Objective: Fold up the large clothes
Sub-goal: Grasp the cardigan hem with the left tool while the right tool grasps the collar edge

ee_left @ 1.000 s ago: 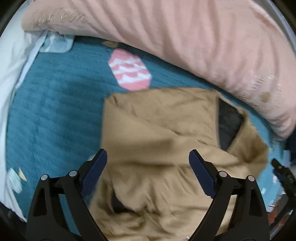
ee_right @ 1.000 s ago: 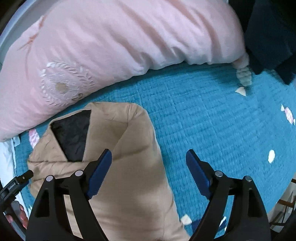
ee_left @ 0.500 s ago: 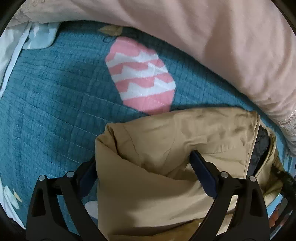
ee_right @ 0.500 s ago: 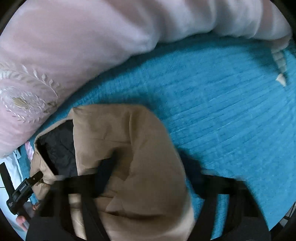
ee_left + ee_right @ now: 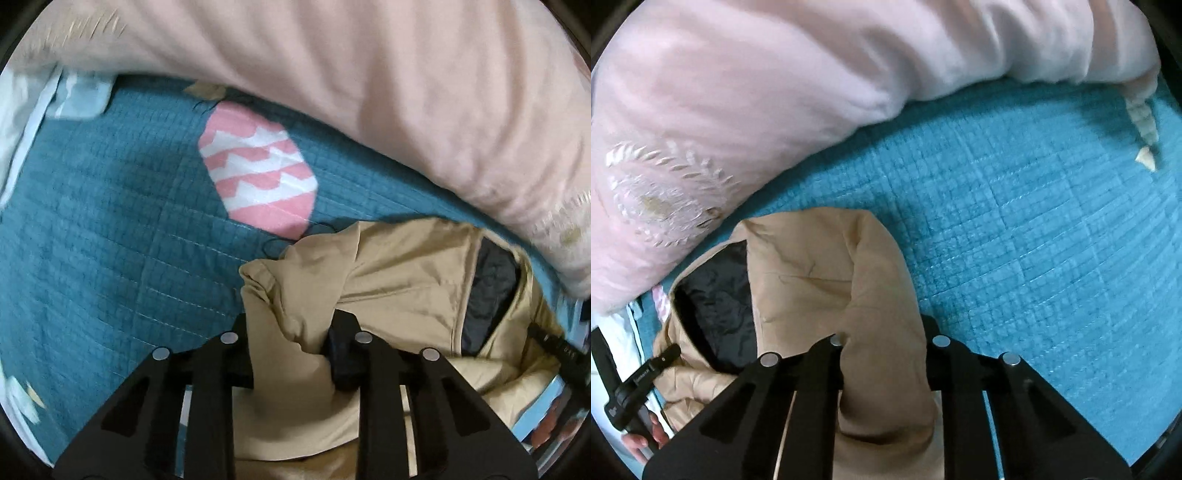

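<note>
L gripper point(image 5: 291, 354), bottom centre of its wrist view, has just been closing and now pinches a bunched ridge of the tan jacket point(image 5: 399, 280) between its pads – narrow gap, cloth filling it. R gripper point(image 5: 884, 363), bottom centre of its own view, has likewise just closed down, jaws clamped on a thick tan fold near the jacket's other edge. Two grips at opposite sides probably so the garment can be lifted and laid over evenly w/o sagging.

The jacket lies crumpled on the teal quilted bedspread point(image 5: 1034, 240), its dark lining point(image 5: 720, 295) exposed at the open front – so the fold isn't finished yet. A pink duvet point(image 5: 369, 92) crowds the upper frame, touching the jacket's far edge; a pink-and-white patch point(image 5: 258, 173) sits on the spread, upper centre of the L view.
</note>
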`<state>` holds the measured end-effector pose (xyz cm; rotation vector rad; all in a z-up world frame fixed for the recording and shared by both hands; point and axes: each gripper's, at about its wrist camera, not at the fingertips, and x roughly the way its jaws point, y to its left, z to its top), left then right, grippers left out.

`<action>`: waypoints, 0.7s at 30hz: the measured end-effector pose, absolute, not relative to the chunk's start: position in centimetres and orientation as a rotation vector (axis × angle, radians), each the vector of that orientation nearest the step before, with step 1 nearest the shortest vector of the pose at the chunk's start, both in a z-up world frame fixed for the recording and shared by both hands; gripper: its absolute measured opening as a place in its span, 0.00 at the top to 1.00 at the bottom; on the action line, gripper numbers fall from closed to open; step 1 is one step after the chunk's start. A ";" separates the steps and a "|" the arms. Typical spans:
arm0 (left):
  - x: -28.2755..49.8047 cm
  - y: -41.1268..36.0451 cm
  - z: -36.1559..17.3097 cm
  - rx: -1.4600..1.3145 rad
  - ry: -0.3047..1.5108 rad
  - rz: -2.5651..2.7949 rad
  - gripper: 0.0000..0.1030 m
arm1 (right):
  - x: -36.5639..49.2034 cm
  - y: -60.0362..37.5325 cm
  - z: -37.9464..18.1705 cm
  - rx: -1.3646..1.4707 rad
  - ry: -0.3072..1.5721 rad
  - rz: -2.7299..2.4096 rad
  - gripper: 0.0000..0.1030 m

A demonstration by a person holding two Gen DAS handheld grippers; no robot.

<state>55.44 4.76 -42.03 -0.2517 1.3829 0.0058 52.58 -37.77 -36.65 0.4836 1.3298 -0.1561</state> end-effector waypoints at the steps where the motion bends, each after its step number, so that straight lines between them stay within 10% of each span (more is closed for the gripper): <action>1: 55.2 4.8 -41.7 -0.250 1.378 0.007 0.77 | 52.4 -37.8 -36.1 0.479 1.325 -0.153 0.89; 21: 49.6 7.3 -31.9 -0.261 1.261 -0.128 0.79 | 46.6 -37.7 -27.2 0.467 1.204 -0.114 0.90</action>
